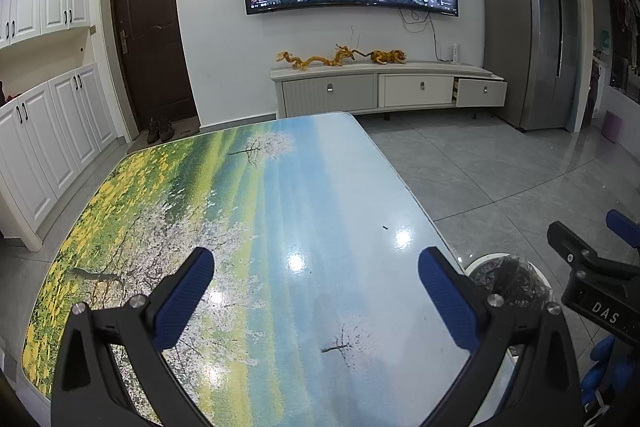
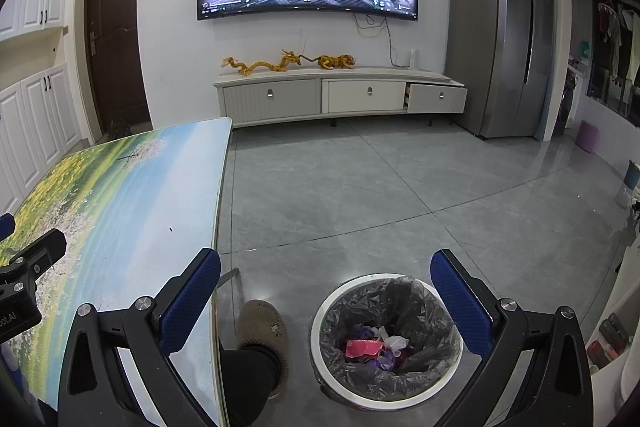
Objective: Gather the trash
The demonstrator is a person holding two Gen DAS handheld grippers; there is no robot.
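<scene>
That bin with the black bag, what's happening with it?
Someone is tidying up trash with a hand-held gripper in each hand. The right hand-held gripper hangs open over the bin on the floor beside the table, holding nothing. Wrappers already lie in the bag. The left hand-held gripper is open too, over the table, where only a tiny dark speck shows.

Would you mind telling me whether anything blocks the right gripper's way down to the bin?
Nothing visible does: the right gripper is open and empty over the floor, and the bin, beside the table, has an uncovered mouth.
</scene>
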